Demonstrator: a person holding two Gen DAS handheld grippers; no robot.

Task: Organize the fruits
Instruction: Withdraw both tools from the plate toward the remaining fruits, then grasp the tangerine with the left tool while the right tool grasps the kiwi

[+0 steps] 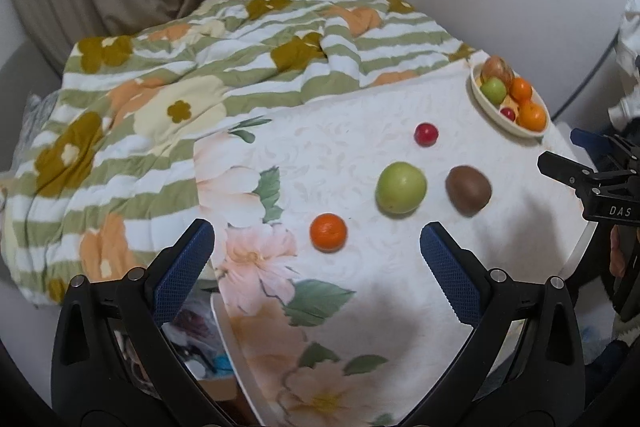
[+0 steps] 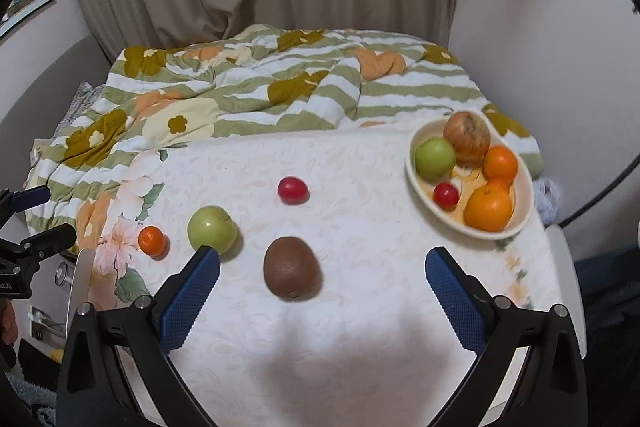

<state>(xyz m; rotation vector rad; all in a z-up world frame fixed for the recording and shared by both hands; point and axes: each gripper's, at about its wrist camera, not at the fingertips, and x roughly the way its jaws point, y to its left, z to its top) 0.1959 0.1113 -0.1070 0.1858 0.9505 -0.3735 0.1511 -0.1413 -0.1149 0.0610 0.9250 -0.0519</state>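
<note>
Now both claws, left claw point(image 1: 316, 247) and right claw point(image 2: 322, 283), gape wide, empty; kiwi point(image 2: 292, 274) at right claw's 12 o'clock, likely headed for bowl point(image 2: 520, 223) at 2.

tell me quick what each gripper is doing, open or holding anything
Left gripper: open, holding nothing, above the tablecloth near the small orange.
Right gripper: open, holding nothing, the kiwi lying ahead between its fingers.

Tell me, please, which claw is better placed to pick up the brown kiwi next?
Probably the right claw: the brown oval kiwi lies between its open fingers, whereas the open left claw is nearer the small orange tangerine.
</note>
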